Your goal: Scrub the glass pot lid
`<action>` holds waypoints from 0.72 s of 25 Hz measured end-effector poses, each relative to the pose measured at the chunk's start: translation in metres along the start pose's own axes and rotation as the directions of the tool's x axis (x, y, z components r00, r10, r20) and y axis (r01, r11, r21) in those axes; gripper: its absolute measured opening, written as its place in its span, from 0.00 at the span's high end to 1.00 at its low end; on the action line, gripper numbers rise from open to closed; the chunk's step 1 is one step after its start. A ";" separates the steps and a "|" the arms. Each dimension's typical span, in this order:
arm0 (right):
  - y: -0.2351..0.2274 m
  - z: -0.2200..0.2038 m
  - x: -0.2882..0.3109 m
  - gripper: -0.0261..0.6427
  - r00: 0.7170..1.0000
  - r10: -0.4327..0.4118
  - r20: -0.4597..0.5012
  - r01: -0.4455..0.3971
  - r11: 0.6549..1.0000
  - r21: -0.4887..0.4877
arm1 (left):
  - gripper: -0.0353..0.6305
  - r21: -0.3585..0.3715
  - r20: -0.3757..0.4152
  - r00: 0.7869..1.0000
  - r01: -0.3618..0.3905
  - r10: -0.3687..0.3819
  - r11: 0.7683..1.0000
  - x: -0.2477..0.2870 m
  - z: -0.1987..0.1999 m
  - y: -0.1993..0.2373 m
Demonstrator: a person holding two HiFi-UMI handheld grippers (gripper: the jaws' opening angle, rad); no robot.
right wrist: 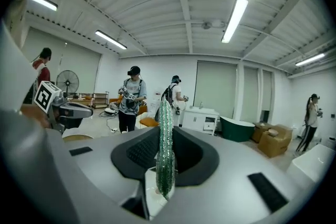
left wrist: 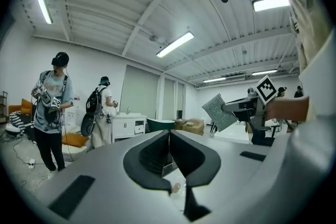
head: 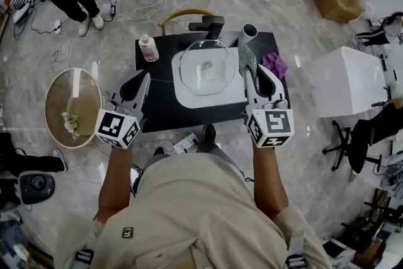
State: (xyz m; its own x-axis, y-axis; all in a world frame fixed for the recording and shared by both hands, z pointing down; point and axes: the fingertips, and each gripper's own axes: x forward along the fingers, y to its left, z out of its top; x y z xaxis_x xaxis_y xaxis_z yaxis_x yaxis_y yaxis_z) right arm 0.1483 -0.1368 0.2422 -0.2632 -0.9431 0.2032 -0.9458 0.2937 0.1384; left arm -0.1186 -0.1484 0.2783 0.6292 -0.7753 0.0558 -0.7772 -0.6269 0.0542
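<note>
Glittery green pad (right wrist: 165, 155) in right tongs (right wrist: 166, 131)

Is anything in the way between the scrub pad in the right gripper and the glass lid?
Nothing visible. The right gripper holds the scrub pad just right of the glass lid, which lies in the white basin. The bottle and purple cloth sit off to the sides.
</note>
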 end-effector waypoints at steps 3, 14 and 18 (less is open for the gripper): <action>-0.025 -0.009 0.020 0.84 0.997 0.081 -0.013 -0.081 0.997 0.009 | 0.92 0.034 -0.023 0.999 -0.042 0.043 0.999 0.025 0.004 -0.020; -0.055 -0.054 0.090 0.84 0.957 0.276 -0.092 -0.275 0.961 0.024 | 0.92 0.060 -0.103 0.966 -0.233 0.238 0.971 0.048 0.010 -0.046; -0.046 -0.088 0.124 0.84 0.941 0.303 -0.148 -0.306 0.952 0.009 | 0.92 0.038 -0.137 0.948 -0.284 0.287 0.958 0.048 -0.008 -0.041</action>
State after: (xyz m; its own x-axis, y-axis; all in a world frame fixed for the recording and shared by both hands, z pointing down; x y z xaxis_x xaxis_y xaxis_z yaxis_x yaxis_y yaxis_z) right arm 0.1758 -0.2538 0.3464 -0.5065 -0.7755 0.3770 -0.8218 0.5664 0.0610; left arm -0.0564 -0.1595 0.2871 0.3746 -0.9041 0.2055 -0.9237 -0.3831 -0.0018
